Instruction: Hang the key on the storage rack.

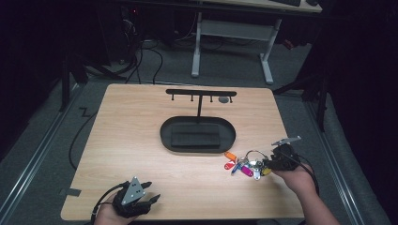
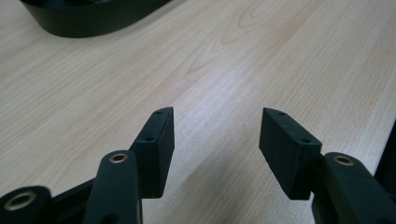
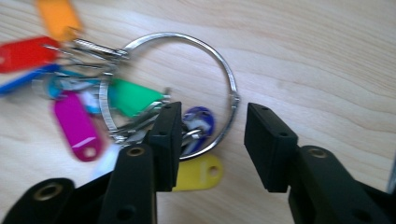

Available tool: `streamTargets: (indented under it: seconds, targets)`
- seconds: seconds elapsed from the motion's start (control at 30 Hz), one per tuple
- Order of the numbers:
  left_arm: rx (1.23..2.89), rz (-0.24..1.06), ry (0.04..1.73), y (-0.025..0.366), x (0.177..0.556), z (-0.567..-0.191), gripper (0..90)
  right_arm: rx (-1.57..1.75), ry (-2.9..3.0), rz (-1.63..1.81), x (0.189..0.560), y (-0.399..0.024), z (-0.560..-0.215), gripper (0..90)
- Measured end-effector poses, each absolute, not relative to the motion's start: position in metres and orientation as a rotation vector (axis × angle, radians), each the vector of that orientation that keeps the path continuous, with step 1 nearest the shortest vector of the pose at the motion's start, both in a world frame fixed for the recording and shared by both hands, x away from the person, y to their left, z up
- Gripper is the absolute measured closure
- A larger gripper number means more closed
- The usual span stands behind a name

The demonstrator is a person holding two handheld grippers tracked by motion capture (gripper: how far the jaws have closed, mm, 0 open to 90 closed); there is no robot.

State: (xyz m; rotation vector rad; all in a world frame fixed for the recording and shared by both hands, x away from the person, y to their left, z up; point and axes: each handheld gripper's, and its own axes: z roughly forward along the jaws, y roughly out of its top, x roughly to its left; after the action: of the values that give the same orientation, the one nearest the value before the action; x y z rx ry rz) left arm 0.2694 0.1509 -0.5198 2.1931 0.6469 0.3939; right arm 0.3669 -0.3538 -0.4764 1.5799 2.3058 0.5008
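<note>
The key ring (image 3: 177,88) with its coloured tags lies flat on the desk (image 1: 141,150), near the right front, just in front of the black oval tray (image 1: 164,133). The right tool (image 3: 212,126) straddles the ring's wire edge, its jaws apart and not yet pressing on it. The left tool (image 2: 217,140) rests wide open over bare wood at the desk's front left, holding nothing.

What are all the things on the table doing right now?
Key ring: flat on the table, its wire between the jaws, not gripped.
Right gripper: open, astride the ring.
Left gripper: open, empty.
Black stand: upright, hooks bare.
Black tray: holds a dark block.
</note>
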Motion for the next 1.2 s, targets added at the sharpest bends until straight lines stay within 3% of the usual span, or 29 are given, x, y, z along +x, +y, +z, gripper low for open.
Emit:
streamTargets:
  seconds: [0.33, 1.2]
  targets:
    - [2.214, 0.377, 0.617, 0.149, 0.269, -0.522, 45.9, 1.687, 2.376, 0.389, 0.403, -0.359, -0.471, 62.6]
    - [2.235, 0.367, 0.599, 0.150, 0.269, -0.523, 45.7, 1.745, 2.535, 0.148, 0.440, -0.350, -0.481, 63.9]
